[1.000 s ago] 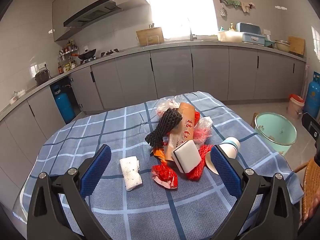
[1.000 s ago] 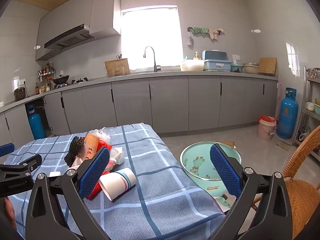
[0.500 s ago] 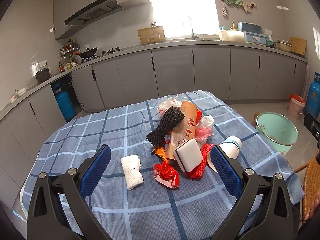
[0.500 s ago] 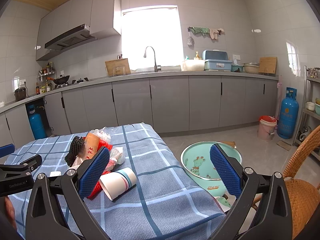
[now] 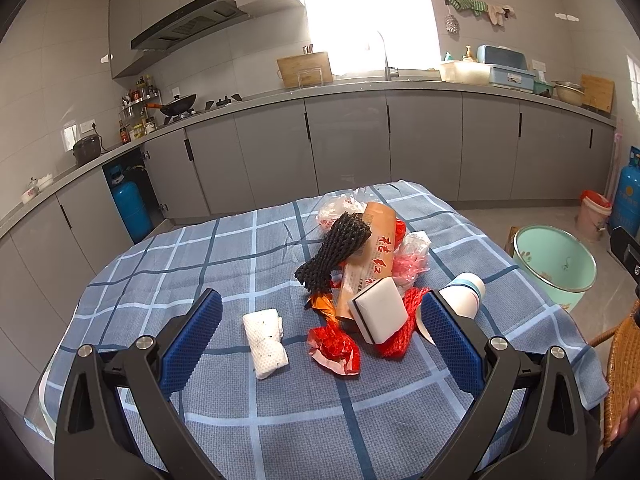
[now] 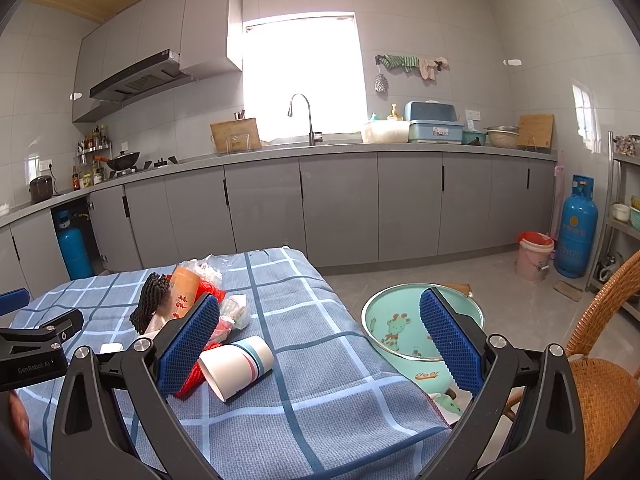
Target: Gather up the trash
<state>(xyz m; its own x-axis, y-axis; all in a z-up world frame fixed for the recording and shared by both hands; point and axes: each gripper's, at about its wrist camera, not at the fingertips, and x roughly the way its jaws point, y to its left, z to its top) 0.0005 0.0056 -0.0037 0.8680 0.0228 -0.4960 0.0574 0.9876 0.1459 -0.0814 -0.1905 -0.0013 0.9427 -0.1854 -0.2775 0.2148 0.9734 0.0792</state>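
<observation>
While all the trash (image 5: 360,276) lies on the desk (image 5: 200,264) uncollected, the left gripper (image 5: 320,336) and right gripper (image 6: 320,340) hover wide apart, holding nothing

Right gripper (image 6: 320,340) agape, paper cup (image 6: 236,366) on tablecloth (image 6: 320,400), basin (image 6: 400,332) beside

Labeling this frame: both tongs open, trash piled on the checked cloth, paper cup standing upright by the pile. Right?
Not quite: the paper cup is lying on its side, as the right wrist view shows. Both tongs, left and right, are open, with trash piled on the checked cloth.
</observation>
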